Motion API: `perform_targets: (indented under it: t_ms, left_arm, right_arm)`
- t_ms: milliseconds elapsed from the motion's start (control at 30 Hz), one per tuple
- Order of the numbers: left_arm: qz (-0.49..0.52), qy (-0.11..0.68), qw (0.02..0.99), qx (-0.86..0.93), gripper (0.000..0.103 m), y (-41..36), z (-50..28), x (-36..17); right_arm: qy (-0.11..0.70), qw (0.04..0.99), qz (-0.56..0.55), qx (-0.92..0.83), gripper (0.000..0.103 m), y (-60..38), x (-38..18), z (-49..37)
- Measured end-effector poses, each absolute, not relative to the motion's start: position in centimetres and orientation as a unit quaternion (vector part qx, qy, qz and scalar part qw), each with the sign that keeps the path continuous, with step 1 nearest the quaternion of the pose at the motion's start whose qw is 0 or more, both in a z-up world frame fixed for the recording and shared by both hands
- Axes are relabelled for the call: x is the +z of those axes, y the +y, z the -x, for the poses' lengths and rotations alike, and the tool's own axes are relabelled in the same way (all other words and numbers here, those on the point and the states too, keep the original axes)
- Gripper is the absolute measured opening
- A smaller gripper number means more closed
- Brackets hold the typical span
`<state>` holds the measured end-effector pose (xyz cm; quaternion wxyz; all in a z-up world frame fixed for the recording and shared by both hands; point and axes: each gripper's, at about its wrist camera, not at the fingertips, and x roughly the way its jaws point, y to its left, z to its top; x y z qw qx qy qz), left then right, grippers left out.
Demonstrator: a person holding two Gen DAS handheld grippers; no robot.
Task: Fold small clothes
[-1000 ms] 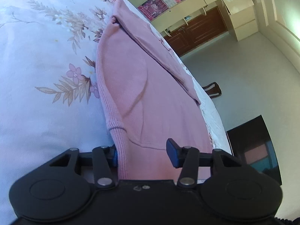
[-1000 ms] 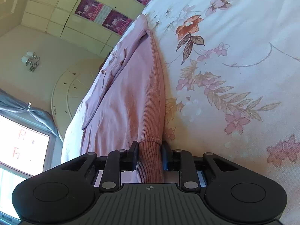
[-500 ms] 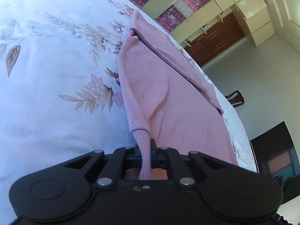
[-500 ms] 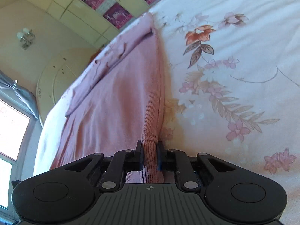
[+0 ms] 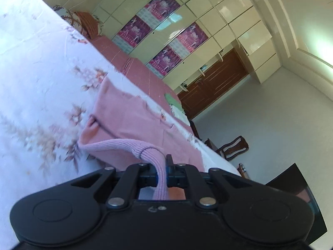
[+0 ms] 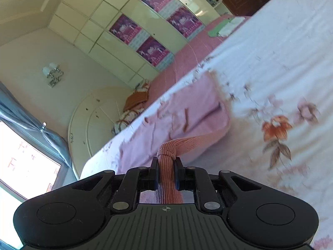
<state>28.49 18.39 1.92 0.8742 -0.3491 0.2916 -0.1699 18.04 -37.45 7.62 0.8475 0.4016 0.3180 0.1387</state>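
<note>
A pink knit sweater point(image 5: 129, 118) lies on a white floral bedsheet point(image 5: 37, 79). My left gripper point(image 5: 161, 171) is shut on the ribbed hem at one corner and holds it lifted, so the near part curls over the rest. My right gripper point(image 6: 165, 174) is shut on the ribbed hem at the other corner, also raised above the sheet point(image 6: 291, 73). The sweater point(image 6: 187, 112) stretches away from both grippers toward the far end of the bed. The lifted hem hides the fabric under it.
A pink quilted cover point(image 5: 129, 60) and a patterned pillow point(image 5: 83, 20) lie at the far end of the bed. A cream wardrobe with purple posters point(image 5: 164, 35) stands behind. A wooden chair point(image 5: 231, 148) is on the floor beside the bed.
The left gripper went from open to shut on the hem. Both grippers have lifted the hem off the sheet and carried it forward over the sweater; the views now tilt up toward the wardrobe.
</note>
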Motion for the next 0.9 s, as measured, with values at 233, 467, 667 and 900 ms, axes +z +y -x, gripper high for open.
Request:
perform_targets:
  t_ms: [233, 467, 667, 900]
  left_arm:
    - [0.348, 0.326, 0.867, -0.142, 0.004, 17.4, -39.4, 0.0]
    - [0.305, 0.365, 0.87, -0.129, 0.004, 16.8, -52.5, -2.2]
    - [0.255, 0.391, 0.876, -0.118, 0.018, 15.5, -59.0, -6.0]
    - [0.186, 0.324, 0.921, -0.113, 0.061, 17.2, -57.7, -4.8]
  right_arm:
    - [0.324, 0.841, -0.418, 0.108, 0.013, -37.2, 6.7, -28.3]
    - [0.36, 0.819, -0.438, 0.096, 0.013, -38.4, 1.6, -41.5]
    - [0.38, 0.81, -0.44, 0.085, 0.026, -38.4, -3.8, -50.0]
    - [0.333, 0.875, -0.338, 0.099, 0.076, -39.6, -2.2, -49.0]
